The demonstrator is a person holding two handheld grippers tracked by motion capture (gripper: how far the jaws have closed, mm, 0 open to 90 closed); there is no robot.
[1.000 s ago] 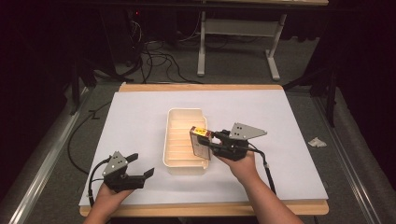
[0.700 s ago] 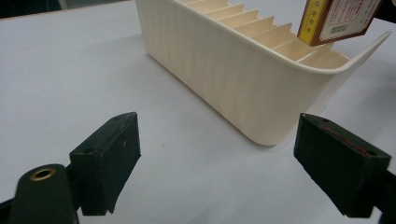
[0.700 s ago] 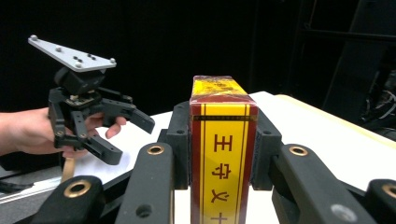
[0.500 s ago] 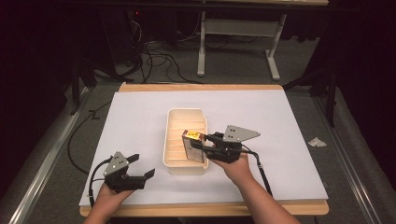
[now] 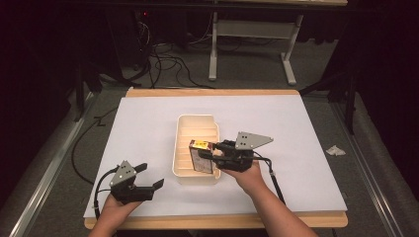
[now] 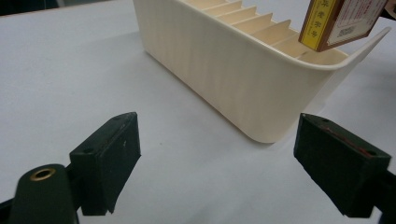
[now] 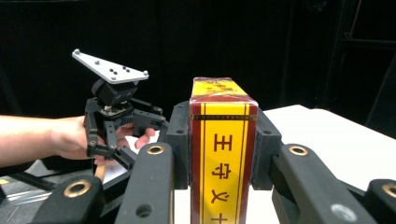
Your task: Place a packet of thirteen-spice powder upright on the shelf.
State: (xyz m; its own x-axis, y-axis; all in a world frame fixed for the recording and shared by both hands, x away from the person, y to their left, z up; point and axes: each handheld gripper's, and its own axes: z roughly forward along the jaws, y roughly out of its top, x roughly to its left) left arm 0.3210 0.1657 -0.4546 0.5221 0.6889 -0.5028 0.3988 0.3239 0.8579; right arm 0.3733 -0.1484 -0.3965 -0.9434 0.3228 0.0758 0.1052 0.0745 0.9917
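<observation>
Lowered since a second ago into the near end of the cream ribbed plastic tray point(image 5: 196, 129), the red-and-yellow printed carton point(image 5: 200, 157) (clamped in the right gripper point(image 5: 210, 154)); left gripper point(image 5: 150, 177) idle, jaws apart.

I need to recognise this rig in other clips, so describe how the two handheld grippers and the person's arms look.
Both grippers are black linkage frames. The left gripper and right gripper each carry a grey three-cornered plate with small screws on top. The jaws end in blocky black pads, and the links have brass-coloured pivot rings. A black cable trails from each. The forearms are bare, with no sleeves in view.
</observation>
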